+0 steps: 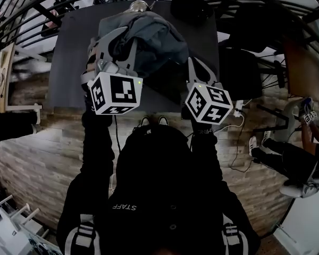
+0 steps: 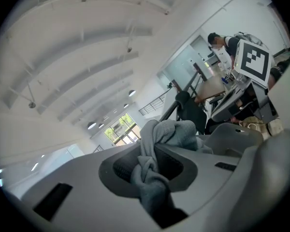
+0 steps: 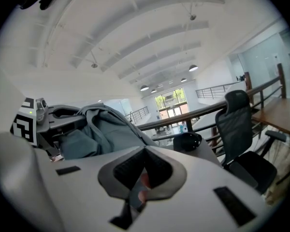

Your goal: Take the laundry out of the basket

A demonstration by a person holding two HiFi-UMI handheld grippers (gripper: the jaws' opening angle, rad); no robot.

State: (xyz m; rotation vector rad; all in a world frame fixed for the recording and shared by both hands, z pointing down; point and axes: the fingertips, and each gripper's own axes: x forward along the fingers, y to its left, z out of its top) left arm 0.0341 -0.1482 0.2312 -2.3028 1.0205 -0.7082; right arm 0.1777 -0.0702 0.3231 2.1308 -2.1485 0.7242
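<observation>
The left hand-held gripper (image 2: 147,169) is clamped on a twisted bunch of a grey-blue fabric garment (image 2: 170,131). The cloth is squeezed between its dark pads and spills out past the tips. In the head view this gripper is raised in front of the person, and the garment hangs from it as a crumpled mass over the dark grey bench (image 1: 69,52). Whether the lower folds touch the bench top I cannot tell.

The right hand-held gripper (image 3: 144,172) has its jaws together. A thin sliver shows in the slit between them, too small to name. It is held up just beside the garment's right edge. No basket shows in any view.

The step in hand looks like carrying a lifted piece of laundry toward its resting place. The next move probably calls for lowering the garment onto bare bench top before the left jaws part. The right hand-held gripper could open and catch the trailing edge, so the cloth does not slide off.
</observation>
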